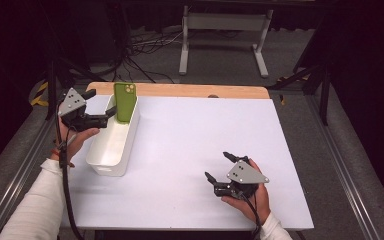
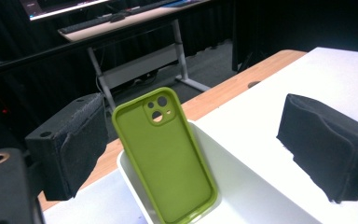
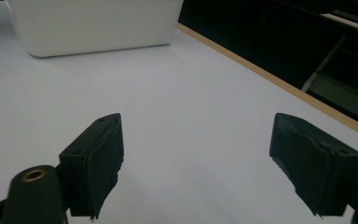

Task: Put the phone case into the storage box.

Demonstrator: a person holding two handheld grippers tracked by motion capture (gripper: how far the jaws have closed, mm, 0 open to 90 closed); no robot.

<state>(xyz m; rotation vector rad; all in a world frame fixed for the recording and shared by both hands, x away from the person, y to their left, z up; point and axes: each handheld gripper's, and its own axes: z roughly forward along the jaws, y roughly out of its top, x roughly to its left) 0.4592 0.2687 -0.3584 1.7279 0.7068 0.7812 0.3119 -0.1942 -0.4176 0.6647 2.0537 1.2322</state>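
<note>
In the high view, my left gripper (image 1: 101, 106) sits at the left of the frame, beside the far end of the white bin (image 1: 111, 145). Its jaws stand wide apart and hold nothing. The green phone case (image 1: 125, 101) stands upright in the bin's far end, tilted back against the end wall, its camera cut-out at the top.

In the left gripper view the green phone case (image 2: 167, 154) occupies the centre of the frame, between my two pads but apart from both, with clear gaps either side. The white bin (image 2: 242, 186) opens toward the lower right of that frame, its interior bare below the case.

My right gripper (image 1: 219, 167) rests low at the lower right of the high view, jaws apart and empty, pointing toward the frame's left. The white table (image 1: 205, 135) between it and the bin is open surface. The bin stands close to the table's left edge; a wooden strip (image 1: 200, 90) runs along the far edge.

In the right gripper view the white bin (image 3: 95, 25) lies at the upper left, well apart from my jaws, and the wooden strip (image 3: 270, 79) cuts diagonally across the upper right.
</note>
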